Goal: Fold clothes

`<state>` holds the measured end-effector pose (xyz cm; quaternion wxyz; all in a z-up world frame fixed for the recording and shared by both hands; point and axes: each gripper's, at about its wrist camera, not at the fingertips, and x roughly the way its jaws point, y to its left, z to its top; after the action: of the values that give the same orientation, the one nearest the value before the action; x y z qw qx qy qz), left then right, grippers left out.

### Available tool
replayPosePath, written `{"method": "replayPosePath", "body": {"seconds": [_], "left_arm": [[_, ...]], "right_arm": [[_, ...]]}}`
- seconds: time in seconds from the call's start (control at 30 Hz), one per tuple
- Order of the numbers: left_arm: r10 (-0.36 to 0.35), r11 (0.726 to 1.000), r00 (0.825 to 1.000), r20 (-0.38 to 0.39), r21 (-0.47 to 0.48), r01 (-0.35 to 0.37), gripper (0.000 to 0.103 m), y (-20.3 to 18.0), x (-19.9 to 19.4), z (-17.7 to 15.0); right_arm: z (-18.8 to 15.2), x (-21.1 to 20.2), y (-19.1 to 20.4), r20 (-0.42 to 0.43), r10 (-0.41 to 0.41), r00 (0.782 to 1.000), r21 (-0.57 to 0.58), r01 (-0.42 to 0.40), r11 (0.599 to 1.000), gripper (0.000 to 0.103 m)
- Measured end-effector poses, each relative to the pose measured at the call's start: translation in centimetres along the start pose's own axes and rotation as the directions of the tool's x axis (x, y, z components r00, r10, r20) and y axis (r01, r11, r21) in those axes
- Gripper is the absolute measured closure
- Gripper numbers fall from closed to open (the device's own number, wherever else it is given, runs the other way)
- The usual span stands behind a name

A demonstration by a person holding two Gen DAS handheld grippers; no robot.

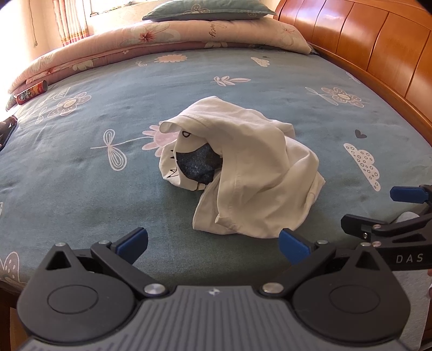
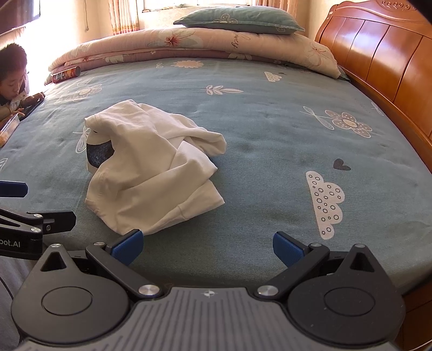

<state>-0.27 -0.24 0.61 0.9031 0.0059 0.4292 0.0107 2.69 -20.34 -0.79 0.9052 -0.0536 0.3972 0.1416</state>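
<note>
A crumpled white T-shirt (image 1: pixel 243 172) with a dark blue print lies in a heap on the teal bedsheet (image 1: pixel 108 189); the right wrist view shows the same T-shirt (image 2: pixel 151 172) left of centre. My left gripper (image 1: pixel 213 247) is open, its blue pads apart, just short of the shirt's near hem. My right gripper (image 2: pixel 208 248) is open too, with its left pad close to the shirt's near edge and nothing between the fingers. Each gripper shows at the edge of the other's view: the right gripper (image 1: pixel 388 210) and the left gripper (image 2: pixel 27 205).
A folded pink floral quilt (image 1: pixel 162 37) and a teal pillow (image 1: pixel 208 10) lie at the far end. A wooden headboard (image 1: pixel 378 51) runs along the right. A snack can (image 2: pixel 66 74) lies far left. A person (image 2: pixel 13 81) leans on the bed's left edge with a tablet.
</note>
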Motion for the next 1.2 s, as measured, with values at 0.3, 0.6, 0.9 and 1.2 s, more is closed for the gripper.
{"method": "replayPosePath", "body": {"seconds": [0.3, 0.6, 0.9, 1.2], "left_arm": [[0.032, 0.999, 0.999, 0.022, -0.01, -0.032, 0.001, 0.0, -0.3, 0.0], [-0.001, 0.999, 1.0, -0.015, -0.047, 0.0, 0.001, 0.6, 0.8, -0.2], [-0.047, 0.995, 0.998, -0.05, -0.087, 0.042, 0.0, 1.4, 2.7, -0.1], [-0.047, 0.996, 0.998, -0.034, -0.081, 0.044, 0.001, 2.0, 4.8, 0.4]], "right_arm": [[0.0, -0.3, -0.1, 0.033, 0.011, 0.999, 0.007, -0.012, 1.0, 0.0], [0.1, -0.7, -0.2, 0.078, 0.033, 0.996, 0.008, -0.034, 0.999, 0.0], [0.6, -1.2, -1.0, 0.182, 0.069, 0.981, 0.032, -0.076, 0.997, 0.0], [1.5, -1.1, -2.3, 0.304, 0.125, 0.944, 0.025, -0.139, 0.99, 0.0]]}}
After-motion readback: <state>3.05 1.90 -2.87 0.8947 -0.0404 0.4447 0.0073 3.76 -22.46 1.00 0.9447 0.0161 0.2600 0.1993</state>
